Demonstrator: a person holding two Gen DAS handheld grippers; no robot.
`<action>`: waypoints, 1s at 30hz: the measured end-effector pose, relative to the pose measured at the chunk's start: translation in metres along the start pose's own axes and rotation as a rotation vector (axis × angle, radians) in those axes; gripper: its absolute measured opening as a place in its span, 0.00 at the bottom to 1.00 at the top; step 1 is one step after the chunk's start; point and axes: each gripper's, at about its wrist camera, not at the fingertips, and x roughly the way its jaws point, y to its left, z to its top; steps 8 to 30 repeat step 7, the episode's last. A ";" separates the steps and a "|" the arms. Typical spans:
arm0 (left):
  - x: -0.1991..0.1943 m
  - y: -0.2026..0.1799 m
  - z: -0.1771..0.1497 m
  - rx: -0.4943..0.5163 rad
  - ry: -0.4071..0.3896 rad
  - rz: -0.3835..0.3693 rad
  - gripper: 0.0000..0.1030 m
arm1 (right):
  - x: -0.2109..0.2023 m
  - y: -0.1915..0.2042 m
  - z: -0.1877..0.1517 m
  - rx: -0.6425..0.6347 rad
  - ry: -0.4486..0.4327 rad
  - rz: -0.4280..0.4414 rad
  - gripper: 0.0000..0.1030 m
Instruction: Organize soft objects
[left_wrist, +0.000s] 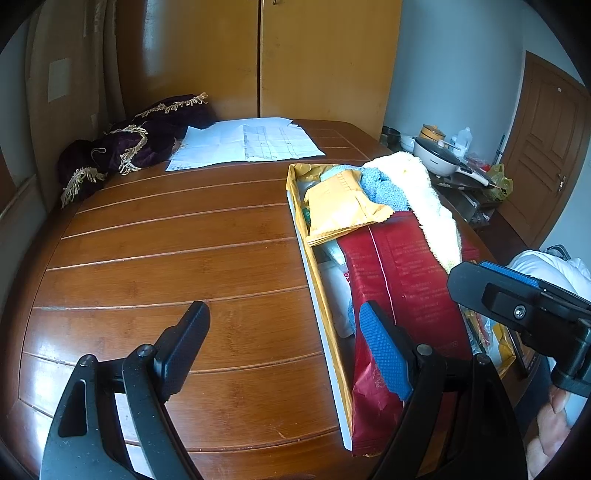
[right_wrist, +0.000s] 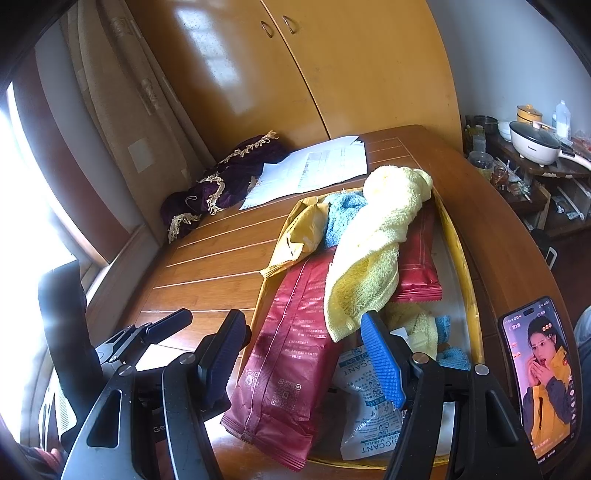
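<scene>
A shallow tray (left_wrist: 314, 266) with a yellow rim sits on the right of the wooden table (left_wrist: 166, 251). Piled in it are a long red bag (right_wrist: 291, 343), a yellow towel (right_wrist: 373, 251) draped over it, a blue towel (right_wrist: 343, 214), a yellow pouch (right_wrist: 303, 229), a second red packet (right_wrist: 421, 266) and a white desiccant bag (right_wrist: 365, 406). My right gripper (right_wrist: 303, 321) is open, its fingers either side of the red bag's near half. My left gripper (left_wrist: 284, 310) is open over the tray's left edge, holding nothing.
A purple fringed cloth (left_wrist: 129, 147) and white papers (left_wrist: 243, 144) lie at the table's far side before a wooden wardrobe (left_wrist: 325, 59). A lit phone (right_wrist: 539, 376) leans at the table's right edge. A side table with a cooker (right_wrist: 532, 144) stands beyond.
</scene>
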 end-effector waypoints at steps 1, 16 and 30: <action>0.000 0.000 0.000 0.000 0.000 0.000 0.81 | 0.000 0.000 0.000 0.000 0.001 0.000 0.65; -0.001 -0.001 -0.001 0.008 -0.006 0.003 0.81 | 0.001 -0.001 -0.001 0.000 -0.001 0.003 0.65; -0.001 -0.001 -0.001 0.008 -0.006 0.003 0.81 | 0.001 -0.001 -0.001 0.000 -0.001 0.003 0.65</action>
